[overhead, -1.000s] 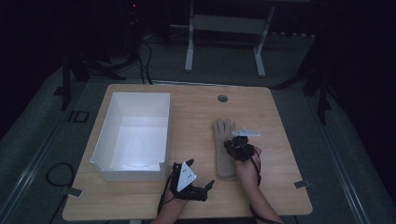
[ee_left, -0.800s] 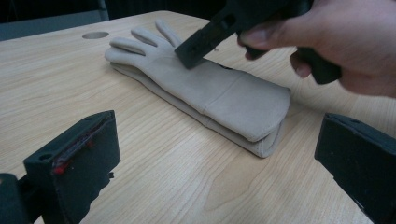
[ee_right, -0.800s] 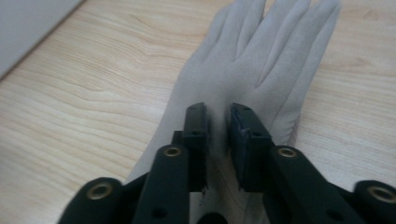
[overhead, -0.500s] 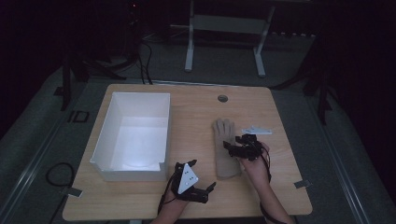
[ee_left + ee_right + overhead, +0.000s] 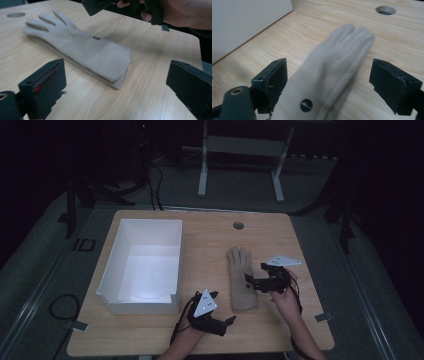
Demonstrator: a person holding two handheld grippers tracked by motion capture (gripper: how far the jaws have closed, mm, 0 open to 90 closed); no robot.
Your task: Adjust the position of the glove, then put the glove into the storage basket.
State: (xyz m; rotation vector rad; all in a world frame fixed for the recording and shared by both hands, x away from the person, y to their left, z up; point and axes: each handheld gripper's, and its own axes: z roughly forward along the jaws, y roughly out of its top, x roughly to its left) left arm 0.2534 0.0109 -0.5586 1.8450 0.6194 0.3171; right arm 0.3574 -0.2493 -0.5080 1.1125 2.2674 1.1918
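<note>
Two spread claws flank the glove (image 5: 241, 279), which lies flat on the desk (image 5: 210, 245) beside the white bin (image 5: 142, 265): my right claw (image 5: 252, 283) straddles its palm, my left claw (image 5: 226, 324) waits near its cuff. Closing shallow, I could pinch one layer and drag it.

The glove (image 5: 241, 278) is pale beige, plain, with a small dark round mark near its middle. The surface (image 5: 210, 240) is light wood with fine grain lines. The box (image 5: 142, 265) is white inside and out. Each claw is black, left claw (image 5: 218, 325) and right claw (image 5: 254, 283); the left shows what may be red flecks on one jaw's inner face.
</note>
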